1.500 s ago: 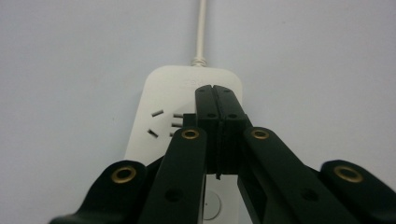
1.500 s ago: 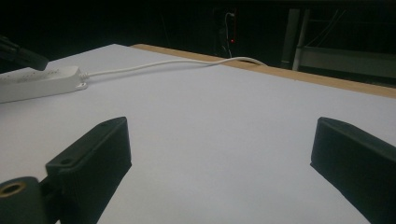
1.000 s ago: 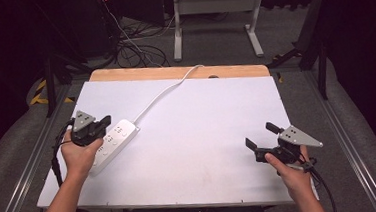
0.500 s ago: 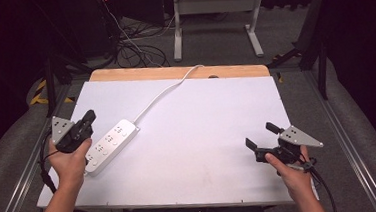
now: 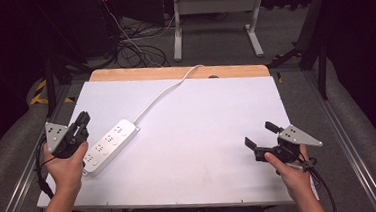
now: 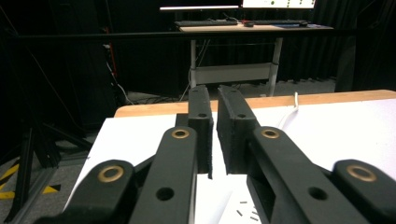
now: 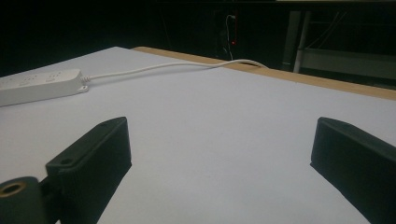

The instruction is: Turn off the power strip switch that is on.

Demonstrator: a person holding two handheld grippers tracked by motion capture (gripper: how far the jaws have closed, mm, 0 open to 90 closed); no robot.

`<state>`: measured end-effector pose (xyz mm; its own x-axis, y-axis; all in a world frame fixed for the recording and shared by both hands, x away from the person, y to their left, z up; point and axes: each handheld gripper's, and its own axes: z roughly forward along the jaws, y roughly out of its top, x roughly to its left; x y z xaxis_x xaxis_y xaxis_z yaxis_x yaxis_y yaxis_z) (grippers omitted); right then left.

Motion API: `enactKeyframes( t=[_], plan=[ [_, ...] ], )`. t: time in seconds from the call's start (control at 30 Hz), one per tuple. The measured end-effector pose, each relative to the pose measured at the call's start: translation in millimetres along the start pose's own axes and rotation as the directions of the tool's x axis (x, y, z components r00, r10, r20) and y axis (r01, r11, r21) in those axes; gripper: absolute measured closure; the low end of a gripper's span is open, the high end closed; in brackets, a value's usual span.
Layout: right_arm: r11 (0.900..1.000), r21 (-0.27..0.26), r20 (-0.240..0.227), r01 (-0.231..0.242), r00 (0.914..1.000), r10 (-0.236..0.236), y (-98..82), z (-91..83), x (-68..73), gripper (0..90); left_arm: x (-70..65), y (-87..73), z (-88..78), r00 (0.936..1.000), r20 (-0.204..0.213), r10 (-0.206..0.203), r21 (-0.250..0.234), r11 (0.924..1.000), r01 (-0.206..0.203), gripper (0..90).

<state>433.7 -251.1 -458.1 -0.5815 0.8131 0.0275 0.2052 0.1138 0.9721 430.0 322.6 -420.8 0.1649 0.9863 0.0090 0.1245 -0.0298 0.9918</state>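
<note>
1. Landmark: the white power strip [image 5: 109, 147]. It lies flat on the white worktop [image 5: 201, 115], slanted, with its white cord [image 5: 164, 91] running from its far end up to the wooden back edge of the worktop.

2. Left gripper [image 5: 81, 124]: held just beside the strip's near-left end, off its left side and raised clear of it. Its fingers [image 6: 201, 126] are almost pressed together, with a thin slit between the pads and nothing in that slit. They have just been opening a little. In the left gripper view a corner of the strip's socket face shows below the fingers, not between them.

3. Right gripper [image 5: 260, 141]: well apart from the strip, towards the worktop's near-right corner. Its fingers [image 7: 91, 158] are spread wide and hold nothing; in the right gripper view the strip [image 7: 39, 85] lies far off at the left.

4. Step in hand, as I judge it: the strip is set down and free, and my left hand is hovering beside it between contacts.

5. Next move, as I judge it: to take the strip again I must spread the left fingers wider than the strip's body, bring them down across its near end, and close squarely on the two long sides. The cord will drag, so a slow pull is called for.
</note>
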Motion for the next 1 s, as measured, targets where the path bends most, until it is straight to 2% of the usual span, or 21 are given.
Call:
enactKeyframes(
  t=[0.1, 0.2, 0.27, 0.4, 0.6, 0.73, 1.0],
  plan=[
    [1.000, 0.001, -0.001, 0.000, 1.0000, 0.000, -0.1, -0.3, 0.2, 5.5, -2.5, -0.5, 2.6, 0.9997, -0.024, 0.001, 0.015, 0.9999, -0.001, 70.2],
    [1.000, -0.001, 0.000, -0.002, 1.0000, 0.002, 0.0, -0.8, 0.0, 5.4, -3.1, -1.4, 6.8, 0.9993, -0.035, -0.016, 0.035, 0.9992, 0.018, 48.7],
    [1.000, 0.001, -0.001, -0.004, 1.0000, 0.004, 0.0, -0.7, 0.0, 5.4, -3.2, -2.2, 8.4, 0.9993, -0.035, -0.015, 0.028, 0.9995, 0.016, 37.7],
    [1.000, 0.003, -0.001, -0.003, 1.0000, 0.003, -0.2, -0.2, 0.3, 5.4, -6.3, -3.5, 10.2, 0.9958, -0.091, 0.007, 0.021, 0.9998, -0.005, 15.2],
    [1.000, 0.005, 0.001, -0.002, 1.0000, 0.002, -0.3, -0.2, 0.2, 5.4, -8.4, -4.0, 11.1, 0.9955, -0.095, 0.004, 0.018, 0.9998, -0.002, 8.5],
    [1.000, 0.006, 0.002, -0.001, 1.0000, 0.001, -0.5, 0.0, 0.4, 5.4, -9.0, -5.5, 12.7, 0.9953, -0.096, 0.015, 0.022, 0.9997, -0.013, 5.6],
    [1.000, 0.006, 0.003, -0.001, 1.0000, 0.001, -0.3, -0.4, -0.1, 3.8, -8.2, -6.4, 14.2, 0.9944, -0.104, 0.017, 0.024, 0.9996, -0.014, 5.0]
  ],
)
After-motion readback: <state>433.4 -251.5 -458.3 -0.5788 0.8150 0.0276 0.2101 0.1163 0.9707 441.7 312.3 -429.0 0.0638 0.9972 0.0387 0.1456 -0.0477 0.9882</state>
